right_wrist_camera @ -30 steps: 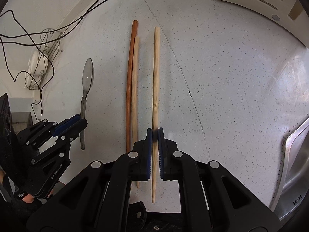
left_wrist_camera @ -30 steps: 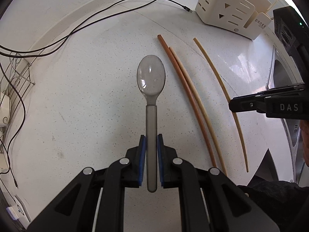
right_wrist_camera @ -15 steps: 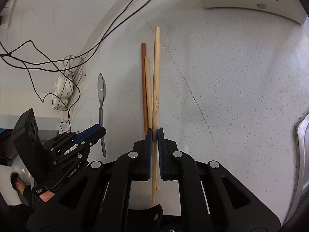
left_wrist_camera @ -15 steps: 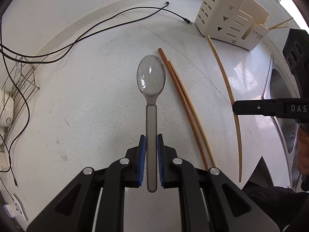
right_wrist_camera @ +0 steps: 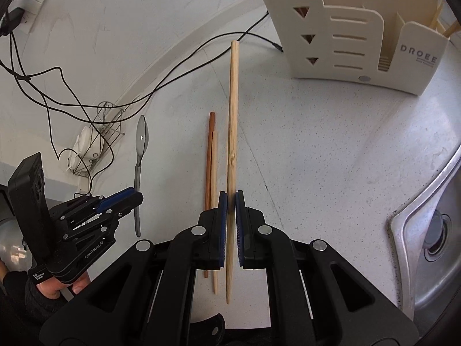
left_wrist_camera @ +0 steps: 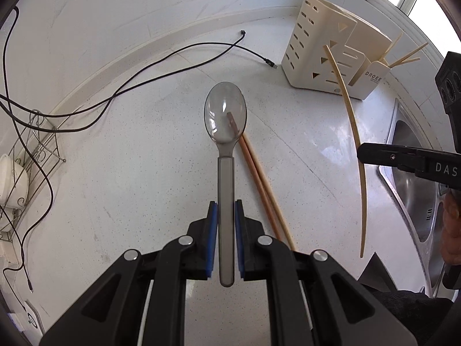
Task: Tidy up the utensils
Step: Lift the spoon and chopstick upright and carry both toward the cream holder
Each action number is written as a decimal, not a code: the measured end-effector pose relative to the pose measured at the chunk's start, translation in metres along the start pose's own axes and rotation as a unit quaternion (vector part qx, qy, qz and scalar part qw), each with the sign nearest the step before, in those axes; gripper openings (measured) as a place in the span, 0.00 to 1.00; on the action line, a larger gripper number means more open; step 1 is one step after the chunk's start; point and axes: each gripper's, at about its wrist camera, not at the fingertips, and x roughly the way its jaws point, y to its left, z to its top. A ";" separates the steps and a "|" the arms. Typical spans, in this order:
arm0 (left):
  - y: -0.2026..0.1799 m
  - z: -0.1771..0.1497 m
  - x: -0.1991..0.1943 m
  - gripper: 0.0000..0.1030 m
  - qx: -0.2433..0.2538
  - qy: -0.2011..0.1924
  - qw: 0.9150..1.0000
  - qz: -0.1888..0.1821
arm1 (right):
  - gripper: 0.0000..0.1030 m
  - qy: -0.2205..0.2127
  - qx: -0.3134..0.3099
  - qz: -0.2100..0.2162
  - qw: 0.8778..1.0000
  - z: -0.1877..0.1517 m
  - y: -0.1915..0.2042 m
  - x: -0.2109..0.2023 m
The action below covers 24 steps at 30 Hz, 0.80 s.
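Observation:
My left gripper is shut on the handle of a grey translucent spoon and holds it above the white counter; it also shows in the right wrist view with the spoon. My right gripper is shut on a pale bamboo chopstick, lifted and pointing toward the cream utensil holder. In the left wrist view the same chopstick hangs in the air in front of the holder. Two chopsticks, one reddish and one pale, lie side by side on the counter.
Black cables run along the back wall. A wire rack with a white cup stands at the left. A steel sink lies at the right. The holder has more chopsticks standing in it.
Both grippers have risen and moved toward the utensil holder. The spoon now overlaps the two lying chopsticks in view, and the held chopstick is nearer the holder.

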 end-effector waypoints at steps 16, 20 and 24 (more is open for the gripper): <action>-0.044 0.066 -0.060 0.11 0.026 -0.151 0.988 -0.018 | 0.05 -0.145 -0.014 -0.069 0.987 0.030 -0.016 -0.091; -0.059 0.087 -0.078 0.11 0.028 -0.206 0.978 -0.032 | 0.05 -0.193 -0.019 -0.087 0.977 0.038 -0.021 -0.117; -0.079 0.102 -0.091 0.11 0.048 -0.256 0.964 -0.044 | 0.05 -0.245 -0.005 -0.080 0.966 0.046 -0.032 -0.144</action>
